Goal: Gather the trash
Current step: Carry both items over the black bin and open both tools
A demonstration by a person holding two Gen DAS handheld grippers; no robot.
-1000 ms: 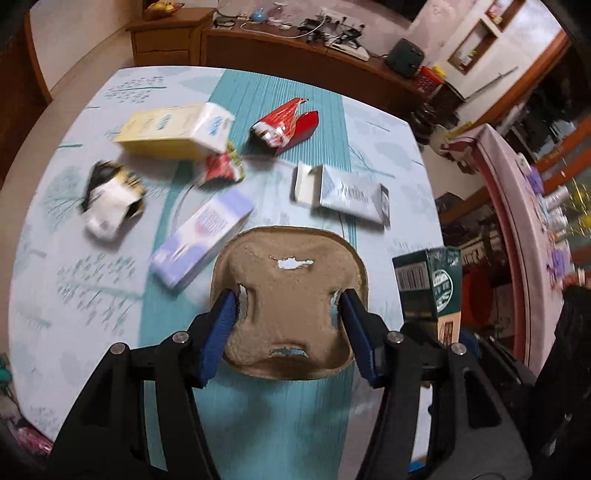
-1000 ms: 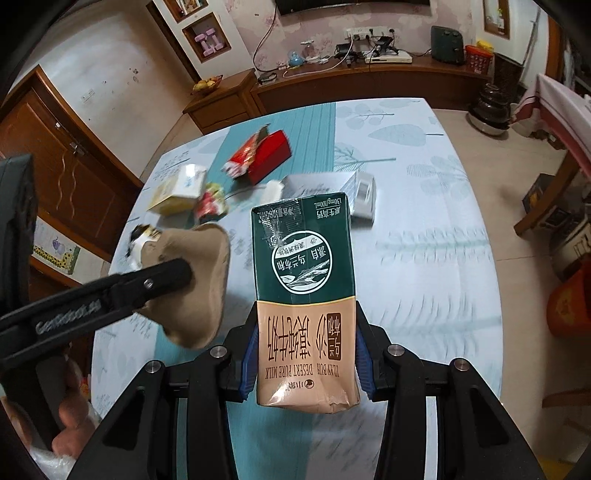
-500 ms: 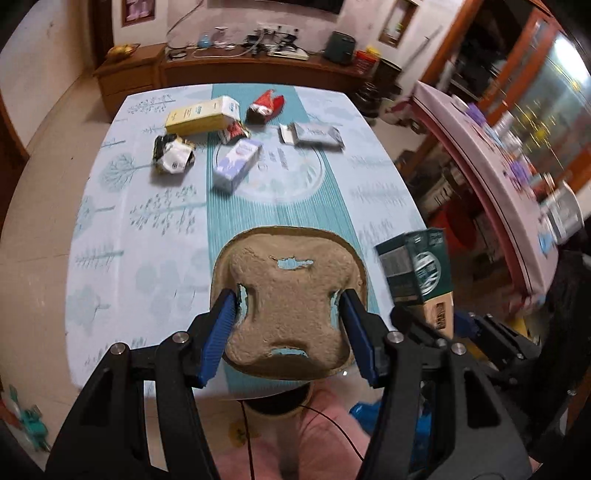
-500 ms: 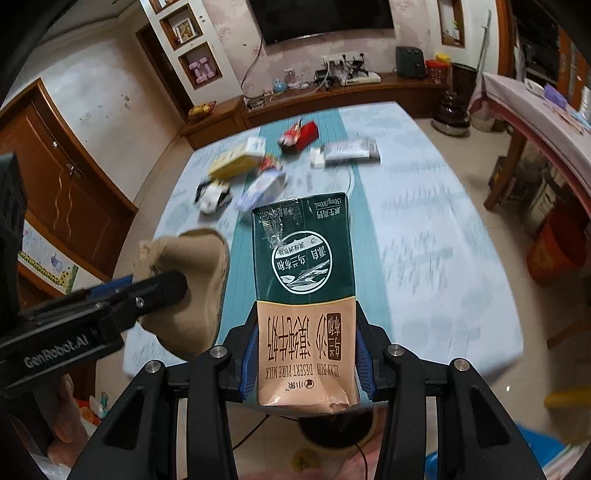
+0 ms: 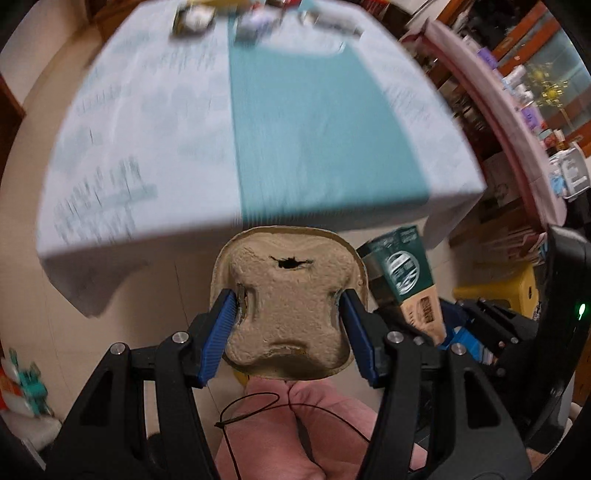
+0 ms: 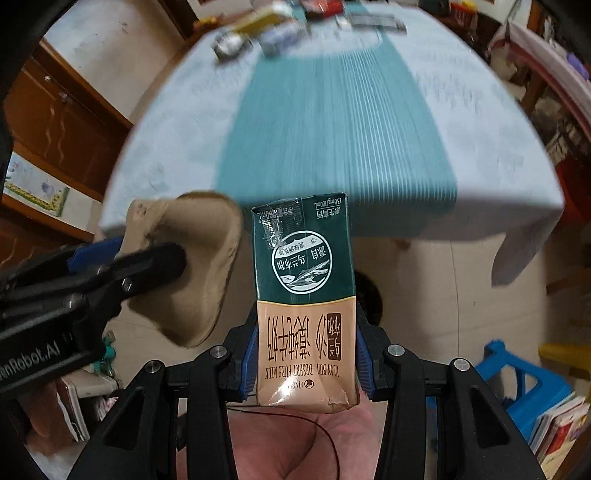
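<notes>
The left claw (image 5: 290,325) grips a torn pulp tray (image 5: 288,306); only the right view shows the right claw (image 6: 304,354) clamping a milk carton (image 6: 304,295), label legible.

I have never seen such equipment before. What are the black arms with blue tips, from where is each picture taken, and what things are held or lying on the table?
There is no robot here. A person holds a black two-finger gripper in each hand, and each gripper carries a wide-angle camera that looks along its fingers.

In the left camera's picture, the left gripper is closed on a brown pulp cup tray. In the right camera's picture, the right gripper is closed on a green and tan milk carton.

Both are held in front of the table, above the floor. At the table's far end lie several boxes and wrappers, too blurred to name.
</notes>
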